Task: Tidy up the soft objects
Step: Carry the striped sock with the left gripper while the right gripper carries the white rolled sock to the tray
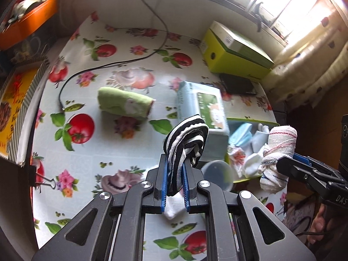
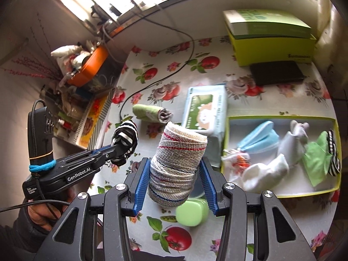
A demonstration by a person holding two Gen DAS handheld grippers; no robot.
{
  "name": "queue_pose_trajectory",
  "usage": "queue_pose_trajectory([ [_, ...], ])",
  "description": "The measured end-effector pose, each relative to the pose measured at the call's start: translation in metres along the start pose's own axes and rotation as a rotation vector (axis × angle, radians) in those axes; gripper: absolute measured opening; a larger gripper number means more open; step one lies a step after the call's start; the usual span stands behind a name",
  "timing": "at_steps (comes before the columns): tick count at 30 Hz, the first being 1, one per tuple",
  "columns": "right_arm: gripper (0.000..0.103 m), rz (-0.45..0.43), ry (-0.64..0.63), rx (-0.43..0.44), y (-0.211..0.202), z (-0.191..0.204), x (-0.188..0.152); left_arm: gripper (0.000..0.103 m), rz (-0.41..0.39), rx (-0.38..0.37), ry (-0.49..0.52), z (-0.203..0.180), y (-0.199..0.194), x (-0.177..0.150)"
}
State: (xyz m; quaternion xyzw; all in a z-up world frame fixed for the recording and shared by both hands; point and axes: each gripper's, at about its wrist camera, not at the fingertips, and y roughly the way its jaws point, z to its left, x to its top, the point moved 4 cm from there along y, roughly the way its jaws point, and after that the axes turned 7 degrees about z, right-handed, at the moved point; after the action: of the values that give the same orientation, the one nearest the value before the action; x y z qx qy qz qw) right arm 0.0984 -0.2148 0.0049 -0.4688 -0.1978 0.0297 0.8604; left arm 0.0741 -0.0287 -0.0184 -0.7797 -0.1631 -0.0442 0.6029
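My left gripper [image 1: 175, 167] is shut on a black-and-white striped cloth [image 1: 187, 139] and holds it above the table; it also shows in the right wrist view [image 2: 125, 140]. My right gripper [image 2: 174, 169] is shut on a rolled beige woven cloth [image 2: 177, 163] with red and blue threads, held left of the yellow-green box [image 2: 280, 117]. The roll also shows in the left wrist view [image 1: 275, 154]. The box holds several soft items: a blue pouch [image 2: 258, 139], a white sock [image 2: 265, 171], a green cloth [image 2: 315, 158]. A rolled green towel [image 1: 124, 102] lies on the table.
A tissue pack [image 2: 204, 111] stands next to the box. A green lidded container [image 2: 191, 212] sits under my right gripper. A black cable [image 1: 97, 67] crosses the flowered tablecloth [image 1: 87, 152]. A green carton [image 2: 271, 37] and black case [image 2: 276, 72] are at the back.
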Motion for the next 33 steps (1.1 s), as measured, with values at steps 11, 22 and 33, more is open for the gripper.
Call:
queue_pose_trajectory([
  [11,0.045,-0.034,0.049,-0.009,-0.020,-0.028,-0.008,0.012,0.019,-0.019,0.072,-0.043,0.006,0.006],
  [22,0.045,-0.048,0.097,-0.024,-0.032,-0.057,-0.014,0.012,0.052,-0.034,0.156,-0.083,0.021,0.014],
  [33,0.045,-0.063,0.172,-0.054,-0.040,-0.096,-0.023,0.012,0.088,-0.052,0.236,-0.122,0.040,0.021],
])
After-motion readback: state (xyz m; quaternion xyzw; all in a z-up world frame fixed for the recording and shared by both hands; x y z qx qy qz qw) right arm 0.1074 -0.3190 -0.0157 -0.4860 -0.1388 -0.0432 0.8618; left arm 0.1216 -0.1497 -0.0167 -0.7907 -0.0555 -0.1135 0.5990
